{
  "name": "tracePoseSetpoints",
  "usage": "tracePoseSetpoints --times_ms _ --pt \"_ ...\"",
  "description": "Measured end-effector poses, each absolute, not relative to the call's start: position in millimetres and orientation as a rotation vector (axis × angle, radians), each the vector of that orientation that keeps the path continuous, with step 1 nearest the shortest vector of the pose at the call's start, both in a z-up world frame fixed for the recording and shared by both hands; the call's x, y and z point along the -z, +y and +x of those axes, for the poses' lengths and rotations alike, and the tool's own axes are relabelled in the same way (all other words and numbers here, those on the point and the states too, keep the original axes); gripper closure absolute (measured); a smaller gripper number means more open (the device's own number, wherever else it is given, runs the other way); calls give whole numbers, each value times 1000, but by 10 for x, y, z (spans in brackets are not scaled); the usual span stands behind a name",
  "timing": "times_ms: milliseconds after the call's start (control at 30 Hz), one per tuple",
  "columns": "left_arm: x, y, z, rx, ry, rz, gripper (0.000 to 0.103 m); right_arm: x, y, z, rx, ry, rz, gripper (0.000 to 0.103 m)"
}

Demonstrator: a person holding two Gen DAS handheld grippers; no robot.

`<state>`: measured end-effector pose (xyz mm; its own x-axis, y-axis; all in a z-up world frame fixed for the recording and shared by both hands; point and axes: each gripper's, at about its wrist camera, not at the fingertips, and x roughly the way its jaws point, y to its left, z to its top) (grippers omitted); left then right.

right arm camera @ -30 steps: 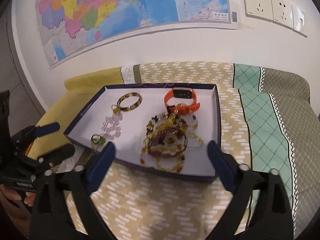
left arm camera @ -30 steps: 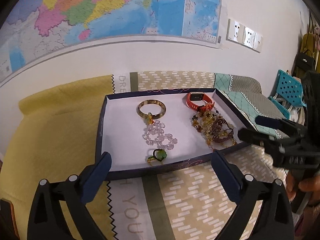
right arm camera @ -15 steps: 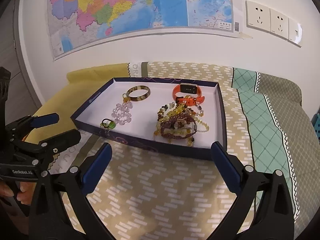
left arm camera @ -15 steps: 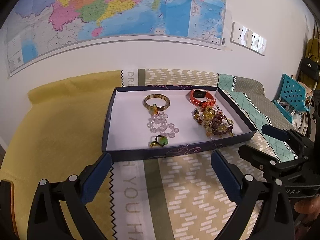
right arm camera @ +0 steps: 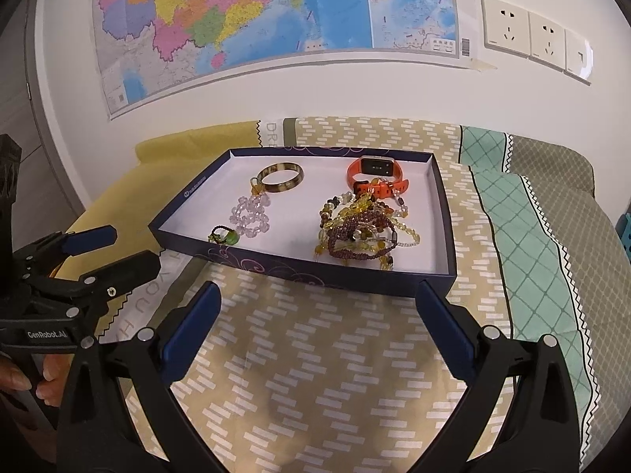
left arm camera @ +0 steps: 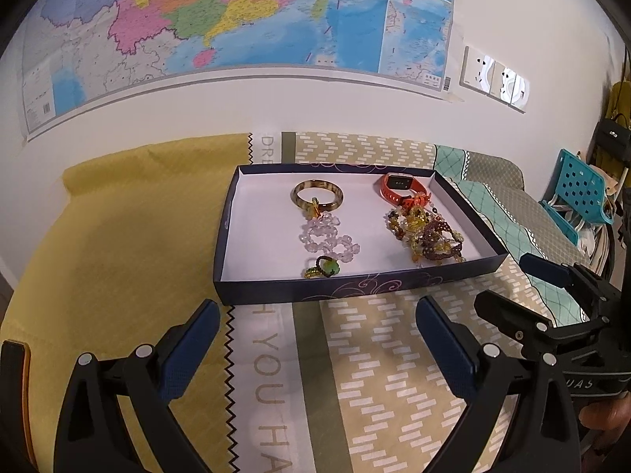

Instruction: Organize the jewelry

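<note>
Beaded tangle [right arm camera: 361,230] sits right side of tray [right arm camera: 315,272] — light, floppy, snag-prone; pinch one outer loop. Bangle [right arm camera: 280,178] far-left is rigid, slick — grip across the rim. Left gripper [left arm camera: 315,339] and right gripper [right arm camera: 317,319] both spread, holding nothing.

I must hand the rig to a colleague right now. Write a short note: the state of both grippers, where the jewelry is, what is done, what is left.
Left gripper: open, empty, above the bedspread in front of the tray.
Right gripper: open, empty, also short of the tray.
In the tray: brown bangle at the back left, clear bead strand in front of it, green ring by the near wall, orange watch at the back right, tangled bead pile in front of it.
Done: all visible jewelry lies in the tray.
Left: probably untangling the pile, whose strands overlap; no gripper touches anything.
</note>
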<state>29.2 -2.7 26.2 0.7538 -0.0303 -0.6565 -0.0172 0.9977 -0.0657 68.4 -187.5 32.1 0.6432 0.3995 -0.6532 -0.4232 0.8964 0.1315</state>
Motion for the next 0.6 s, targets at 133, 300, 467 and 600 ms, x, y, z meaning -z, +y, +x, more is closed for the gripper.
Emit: tracePoseSetpoints --times_ms 133,300,467,600 --pt "-252 -4 299 -2 723 -73 7 -318 -1872 691 -469 738 -32 6" --pt "-240 3 299 -6 726 -72 7 -308 -1870 697 -468 744 -27 6" --pt "-241 1 301 -5 727 -71 7 -307 -1864 697 -466 746 -30 6" --pt "-222 -8 306 -4 730 -67 7 -294 -1874 705 -464 752 -21 6"
